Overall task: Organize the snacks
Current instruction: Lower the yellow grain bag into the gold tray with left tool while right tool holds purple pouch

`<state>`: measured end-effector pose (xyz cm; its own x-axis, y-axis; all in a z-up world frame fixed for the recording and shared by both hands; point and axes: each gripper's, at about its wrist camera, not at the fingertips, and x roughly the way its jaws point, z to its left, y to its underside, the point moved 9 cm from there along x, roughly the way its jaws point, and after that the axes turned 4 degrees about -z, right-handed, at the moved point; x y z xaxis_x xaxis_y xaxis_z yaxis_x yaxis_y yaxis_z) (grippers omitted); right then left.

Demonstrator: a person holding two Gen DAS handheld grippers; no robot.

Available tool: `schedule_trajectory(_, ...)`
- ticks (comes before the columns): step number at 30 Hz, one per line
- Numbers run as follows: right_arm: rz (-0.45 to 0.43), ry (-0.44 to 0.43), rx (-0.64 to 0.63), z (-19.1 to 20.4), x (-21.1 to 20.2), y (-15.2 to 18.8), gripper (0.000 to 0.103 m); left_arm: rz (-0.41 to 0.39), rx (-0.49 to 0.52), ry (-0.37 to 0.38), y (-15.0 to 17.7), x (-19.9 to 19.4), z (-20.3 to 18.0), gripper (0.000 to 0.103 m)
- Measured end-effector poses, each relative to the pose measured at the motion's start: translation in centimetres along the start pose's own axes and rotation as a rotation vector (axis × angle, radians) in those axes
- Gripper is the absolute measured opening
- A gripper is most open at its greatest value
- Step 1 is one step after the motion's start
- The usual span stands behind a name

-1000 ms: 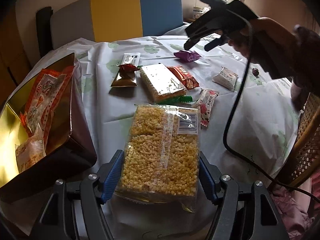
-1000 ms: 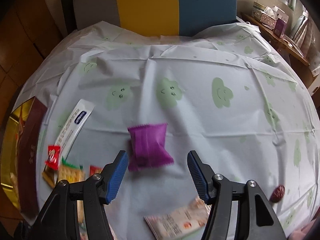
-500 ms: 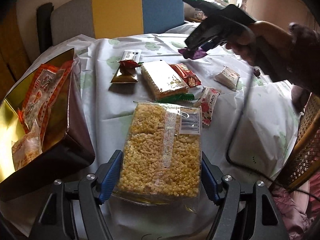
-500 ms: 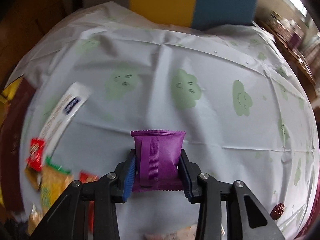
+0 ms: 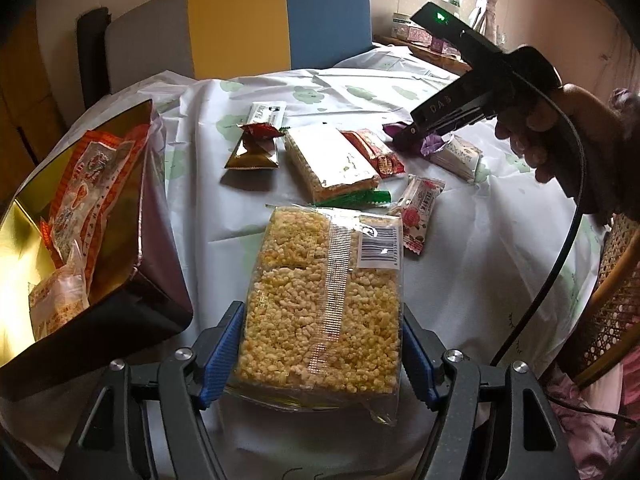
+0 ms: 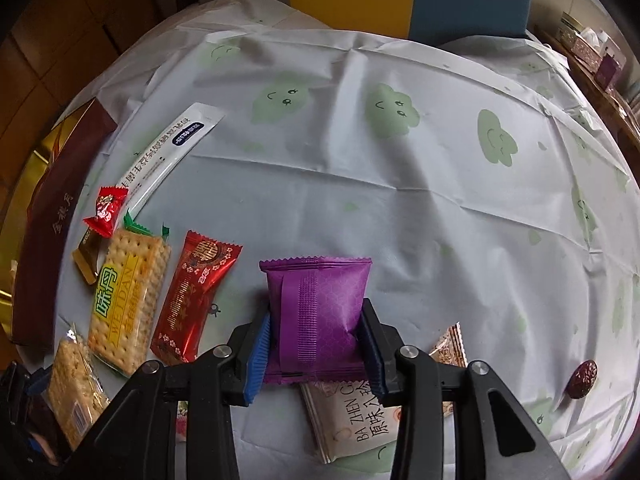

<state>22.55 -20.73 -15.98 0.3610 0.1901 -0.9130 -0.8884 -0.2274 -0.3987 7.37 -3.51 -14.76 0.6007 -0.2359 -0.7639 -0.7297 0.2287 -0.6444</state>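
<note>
Snacks first, near to far. Closest in the left wrist view is the big puffed rice pack, at 6 o'clock, w/ the left gripper clamped on its two long sides. Its blue pads press the clear wrap, wide apart b/c the pack is wide. I think it's light but crumbly, so squeeze soft. The wrap looks slippery too; holding low on the sides seems best.

At 9 o'clock sits the gold box, open, w/ orange snack bags inside. Prob the place where snacks go.

Past the rice pack, at 12 o'clock, lie the cracker pack, a red wrapper & a pink candy pack on the tablecloth.

At 1 o'clock the right gripper is shut tight on the purple packet, holding it by both sides. It looks lifted a bit off the cloth, above a white snack pack. The packet is small, soft & puffy, so it'll squish easy. A side grip near the middle looks right.

Far back is a long white stick pack.
</note>
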Motion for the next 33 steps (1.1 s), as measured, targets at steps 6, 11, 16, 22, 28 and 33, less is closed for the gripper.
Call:
schedule_trajectory(6,-0.01,0.017,-0.027,-0.7,0.1,0.2,0.042,-0.038,-0.026,0.021,-0.6,-1.1,0.2,0.071)
schedule_trajectory(11,-0.011,0.031,-0.046,0.1,-0.1,0.6,0.042,-0.111,-0.062,0.049,-2.6,-3.7,0.5,0.071)
schedule_trajectory(16,-0.018,0.048,-0.072,0.9,-0.1,0.9,0.042,-0.182,-0.172,0.053,-5.1,-7.0,3.3,0.072)
schedule_trajectory(22,-0.026,0.071,-0.105,2.0,-0.1,1.1,0.042,-0.248,-0.364,-0.081,-6.9,-10.5,11.4,0.072)
schedule_trajectory(28,-0.028,0.083,-0.121,2.4,-0.2,1.2,0.042,-0.189,-0.534,-0.237,-5.1,-9.7,19.4,0.072)
schedule_trajectory(33,-0.029,0.089,-0.129,2.2,-0.6,1.2,0.042,-0.137,-0.563,-0.333,-3.5,-7.6,23.5,0.072)
